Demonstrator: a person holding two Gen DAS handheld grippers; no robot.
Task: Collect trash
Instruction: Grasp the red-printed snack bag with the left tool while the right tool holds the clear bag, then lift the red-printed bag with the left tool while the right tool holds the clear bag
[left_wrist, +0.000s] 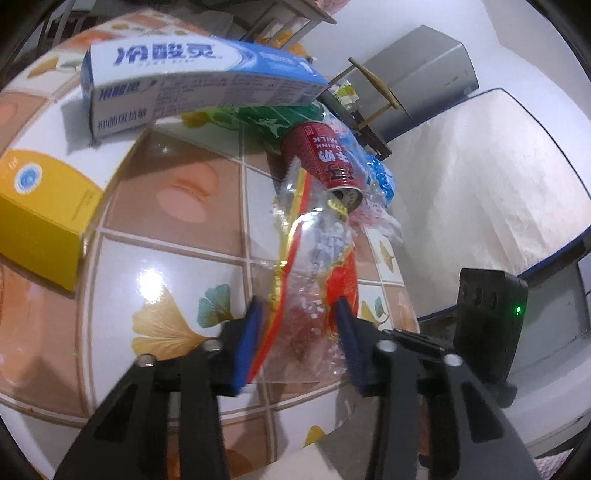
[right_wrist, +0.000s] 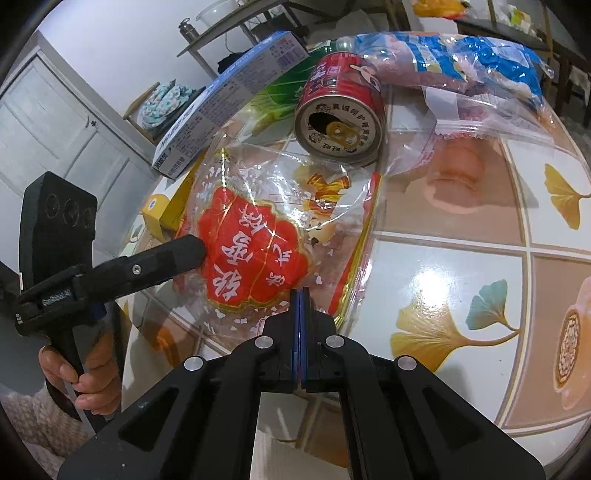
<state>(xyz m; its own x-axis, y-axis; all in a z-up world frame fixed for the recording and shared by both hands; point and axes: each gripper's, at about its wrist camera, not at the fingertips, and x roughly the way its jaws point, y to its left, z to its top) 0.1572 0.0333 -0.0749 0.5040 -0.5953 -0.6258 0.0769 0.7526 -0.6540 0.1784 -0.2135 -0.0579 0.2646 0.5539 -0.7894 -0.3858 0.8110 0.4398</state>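
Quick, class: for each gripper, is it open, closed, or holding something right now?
Left gripper: jaws either side of the clear red-printed bag; whether the pads press it cannot be told.
Right gripper: closed on the same bag's edge.

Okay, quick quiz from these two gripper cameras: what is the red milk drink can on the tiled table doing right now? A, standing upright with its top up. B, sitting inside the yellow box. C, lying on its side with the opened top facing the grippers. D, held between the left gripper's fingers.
C: the red milk drink can lies on its side among the wrappers, its opened pull-tab top turned toward the cameras, with nothing gripping it.
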